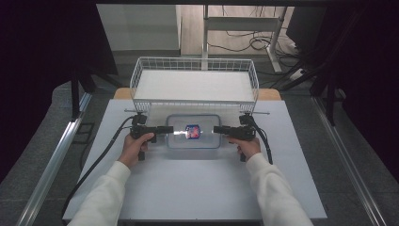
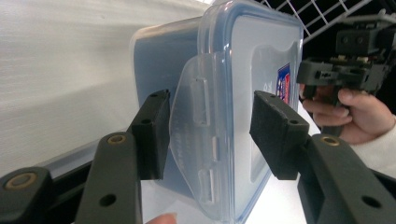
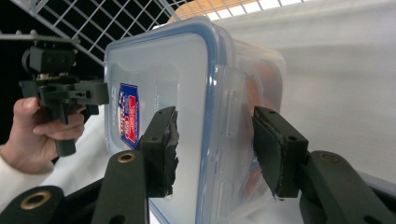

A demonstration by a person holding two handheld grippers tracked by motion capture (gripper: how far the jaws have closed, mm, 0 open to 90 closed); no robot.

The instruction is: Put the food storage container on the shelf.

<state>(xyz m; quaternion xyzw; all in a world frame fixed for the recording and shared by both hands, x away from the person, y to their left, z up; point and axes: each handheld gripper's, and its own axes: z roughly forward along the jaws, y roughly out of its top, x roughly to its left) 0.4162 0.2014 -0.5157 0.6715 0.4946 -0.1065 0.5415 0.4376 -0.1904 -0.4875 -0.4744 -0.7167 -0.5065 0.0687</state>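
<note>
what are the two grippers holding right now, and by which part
Nothing is clamped yet. The left gripper and right gripper each have open fingers straddling a side latch flap of the clear lidded container, one at each end, gaps showing.

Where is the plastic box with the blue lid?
In the high view the plastic box sits mid-table, just in front of the wire basket, between the left gripper and the right gripper, whose open jaws straddle its end latches.

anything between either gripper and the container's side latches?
Nothing visible. The left gripper is open with its jaws astride the latch flap on its side of the clear container, and the right gripper is open astride the opposite flap. The pads look apart from the plastic.
</note>
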